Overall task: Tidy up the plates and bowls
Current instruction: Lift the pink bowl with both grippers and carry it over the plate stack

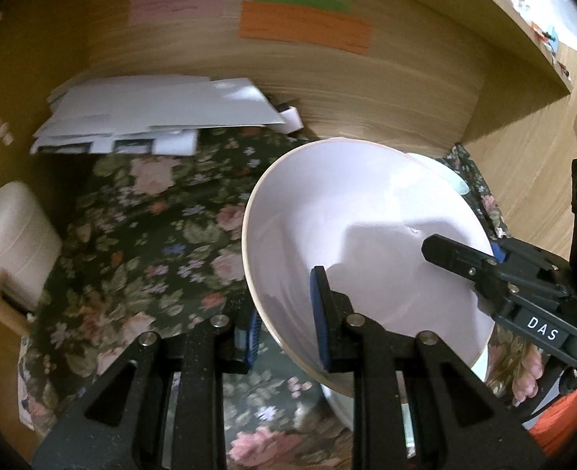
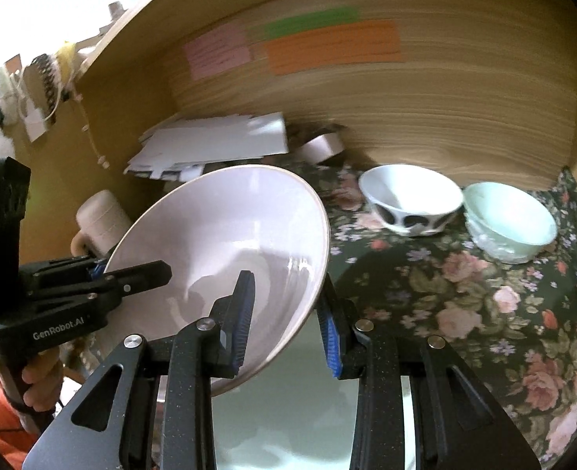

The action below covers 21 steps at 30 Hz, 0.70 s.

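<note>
The left tool (image 1: 288, 325) and right tool (image 2: 288, 325) each clamp opposite rims of the large pale pink ceramic bowl (image 1: 367, 235), held tilted above the floral-clothed bench (image 1: 151, 235). Only the right view shows the white dark-spotted bowl (image 2: 410, 199) and pale green bowl (image 2: 510, 221); the pale dish underneath (image 2: 288, 411) is mostly hidden.

Bare floral tabletop (image 2: 465, 313) lies open at four o'clock; two small bowls (image 2: 412, 199) block two o'clock, papers (image 2: 214, 145) and mug (image 1: 14, 231) crowd eleven
</note>
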{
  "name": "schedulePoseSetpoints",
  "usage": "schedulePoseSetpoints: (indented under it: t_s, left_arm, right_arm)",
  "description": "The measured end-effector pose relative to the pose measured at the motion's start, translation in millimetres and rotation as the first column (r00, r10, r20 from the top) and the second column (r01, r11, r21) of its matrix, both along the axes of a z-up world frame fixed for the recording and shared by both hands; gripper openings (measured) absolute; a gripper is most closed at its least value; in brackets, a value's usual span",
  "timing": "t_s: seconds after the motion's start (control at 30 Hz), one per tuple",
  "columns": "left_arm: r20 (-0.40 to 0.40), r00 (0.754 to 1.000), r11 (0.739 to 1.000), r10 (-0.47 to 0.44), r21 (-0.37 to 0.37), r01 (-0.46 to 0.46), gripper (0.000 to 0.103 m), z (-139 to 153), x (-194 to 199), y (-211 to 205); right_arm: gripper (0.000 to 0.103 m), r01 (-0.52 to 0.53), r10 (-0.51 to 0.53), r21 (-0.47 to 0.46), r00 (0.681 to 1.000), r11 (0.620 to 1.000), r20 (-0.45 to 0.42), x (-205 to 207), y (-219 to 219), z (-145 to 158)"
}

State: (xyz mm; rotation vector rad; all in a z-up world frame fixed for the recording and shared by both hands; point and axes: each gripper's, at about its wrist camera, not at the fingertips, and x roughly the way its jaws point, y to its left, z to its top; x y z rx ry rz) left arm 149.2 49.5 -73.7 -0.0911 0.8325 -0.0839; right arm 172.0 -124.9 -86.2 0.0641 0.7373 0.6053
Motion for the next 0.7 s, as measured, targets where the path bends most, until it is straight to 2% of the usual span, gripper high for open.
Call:
schedulePoseSetpoints:
  t_s: [0.3,0.7]
  left_arm:
    - [0.009,0.999,1.0,0.031,-0.005,-0.031,0.023,-1,-33,34]
    - [-0.028,0.996,0.995,0.088,-0.038,-0.089,0.023,-18,-51,74]
  right_arm:
    - [0.029,-0.064,0.064,-0.014,0.998,0.998,-0.016,-15,36,-6]
    - [0.029,-0.14,0.135,-0.062,0.988,0.988,-0.07,-23,80,-27]
